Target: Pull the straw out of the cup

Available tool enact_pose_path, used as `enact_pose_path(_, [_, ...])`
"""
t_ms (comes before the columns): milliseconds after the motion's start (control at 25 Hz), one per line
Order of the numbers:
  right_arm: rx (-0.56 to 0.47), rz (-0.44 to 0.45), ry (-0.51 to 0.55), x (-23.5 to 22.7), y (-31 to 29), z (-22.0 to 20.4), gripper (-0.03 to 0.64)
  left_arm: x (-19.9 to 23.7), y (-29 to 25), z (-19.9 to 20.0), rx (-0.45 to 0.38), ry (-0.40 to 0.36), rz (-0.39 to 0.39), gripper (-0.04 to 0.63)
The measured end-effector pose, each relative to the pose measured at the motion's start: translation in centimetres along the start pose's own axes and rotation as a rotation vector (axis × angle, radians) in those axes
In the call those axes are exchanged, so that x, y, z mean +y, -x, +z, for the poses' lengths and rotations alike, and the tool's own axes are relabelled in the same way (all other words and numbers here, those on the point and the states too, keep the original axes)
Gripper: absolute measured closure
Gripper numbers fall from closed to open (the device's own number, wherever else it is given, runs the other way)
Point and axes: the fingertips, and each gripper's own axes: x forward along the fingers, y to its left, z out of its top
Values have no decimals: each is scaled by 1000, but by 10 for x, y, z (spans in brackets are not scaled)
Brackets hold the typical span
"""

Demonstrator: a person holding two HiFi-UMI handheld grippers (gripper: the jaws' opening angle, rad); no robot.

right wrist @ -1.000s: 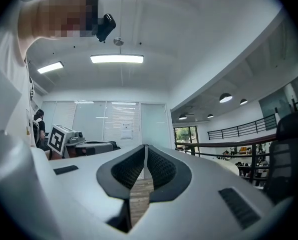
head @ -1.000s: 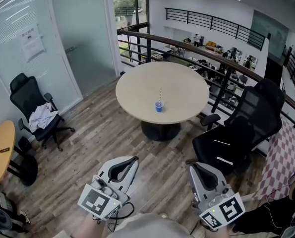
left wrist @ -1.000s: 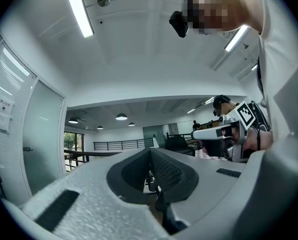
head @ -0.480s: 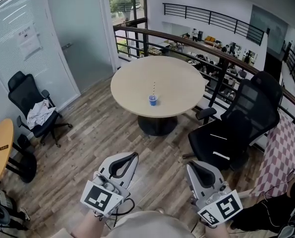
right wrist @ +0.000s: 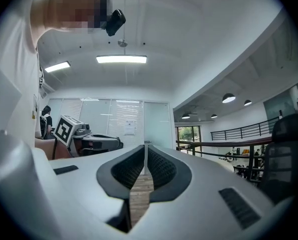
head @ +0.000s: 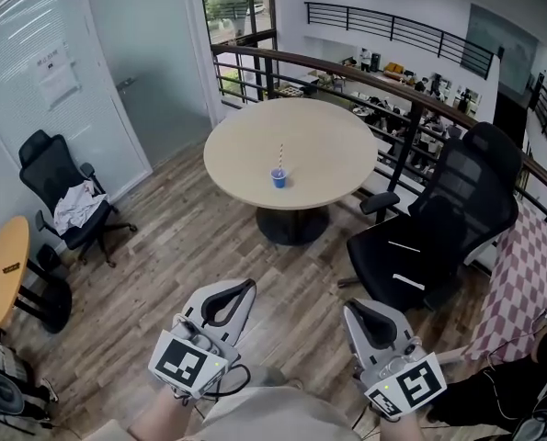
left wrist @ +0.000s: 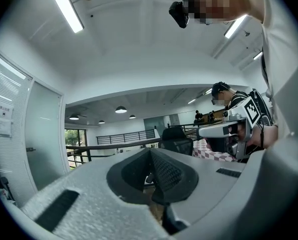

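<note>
We see the blue cup (head: pixel 279 179) in the upper middle of the head view, standing on the round table (head: pixel 328 145) toward its near edge. The straw (head: pixel 280 154) stands upright in the cup.

Both are well apart from our grippers, which sit at the bottom of the frame. The left gripper (head: pixel 244 288) is at lower centre-left and the right gripper (head: pixel 354 309) at lower centre-right. Each one's own view shows its jaws pressed together at the tips with nothing between them. In the right gripper view only a thin sliver of wooden floor (head: pixel 181 255) shows below the meeting pads.

Between us and the table lies that plank floor, and the table's dark pedestal (head: pixel 291 226) stands under the cup's side.

A large black office chair (head: pixel 448 219) fills the right of the frame, just beside the table's right edge and up-frame from the right gripper. A second black chair (head: pixel 52 177) with a pale cloth (head: pixel 78 211) on its seat stands at the left, near the glass wall (head: pixel 34 81). The rim of a small wooden table (head: pixel 2 269) shows at the left edge. A dark railing (head: pixel 393 90) curves behind the round table. Checked fabric (head: pixel 530 283) shows at the lower right.
</note>
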Motion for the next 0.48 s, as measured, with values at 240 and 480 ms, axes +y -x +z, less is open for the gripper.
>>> enact_pose_path(240, [-13,-1,-17,-4,10,-4,586,-12,-10,-3,19,22,-29,581])
enact_pose_path(480, [-8,-7,4,-8,10,-9,586,-16,-15,-9,10,47,-43,581])
